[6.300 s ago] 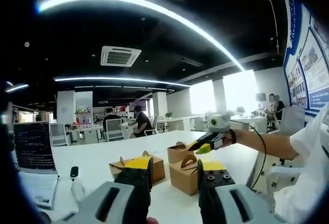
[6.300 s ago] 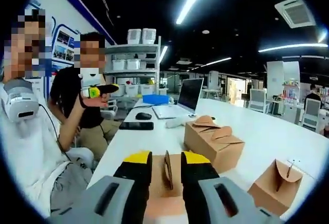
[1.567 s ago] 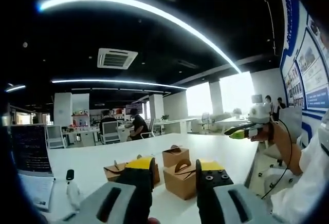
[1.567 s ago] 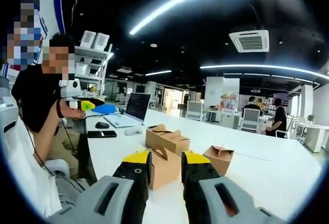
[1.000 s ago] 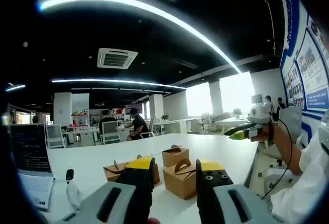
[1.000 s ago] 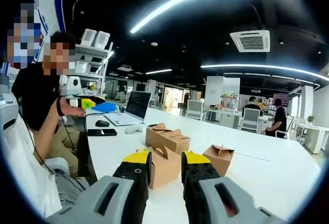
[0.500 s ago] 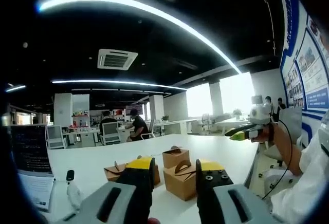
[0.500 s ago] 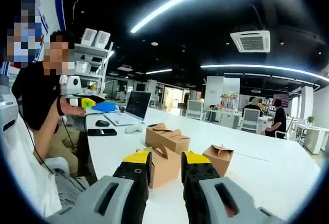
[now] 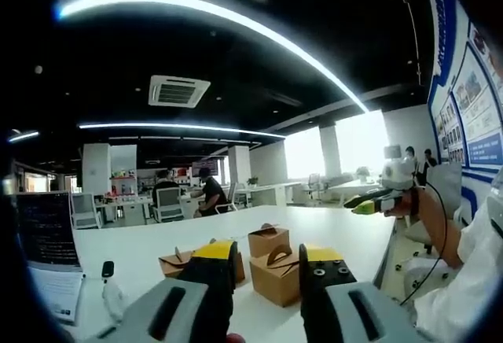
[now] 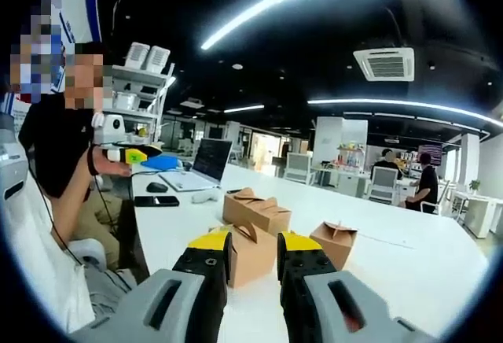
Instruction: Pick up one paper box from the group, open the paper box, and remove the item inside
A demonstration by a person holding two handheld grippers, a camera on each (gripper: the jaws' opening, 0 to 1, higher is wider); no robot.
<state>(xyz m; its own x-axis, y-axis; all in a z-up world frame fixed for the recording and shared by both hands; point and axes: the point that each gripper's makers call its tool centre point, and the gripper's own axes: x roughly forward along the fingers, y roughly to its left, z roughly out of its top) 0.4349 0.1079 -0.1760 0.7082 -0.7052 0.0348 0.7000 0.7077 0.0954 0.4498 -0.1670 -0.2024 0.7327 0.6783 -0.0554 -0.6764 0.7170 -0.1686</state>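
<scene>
paper boxes x3 sit grouped on white table; left gripper & right gripper both hover parted, holding nothing.

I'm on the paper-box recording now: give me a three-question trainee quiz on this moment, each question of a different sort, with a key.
1. True or false: the right gripper is shut on a paper box.
2. How many paper boxes stand on the white table in the right gripper view? A) two B) three C) five
3. Fill in: behind the long box lies an open ____.

Key:
1. False. Its jaws are apart and hold nothing; the nearest box stands on the table beyond them. The left gripper is open as well.
2. B: the nearest box, the long box and the small box.
3. Laptop.
</scene>
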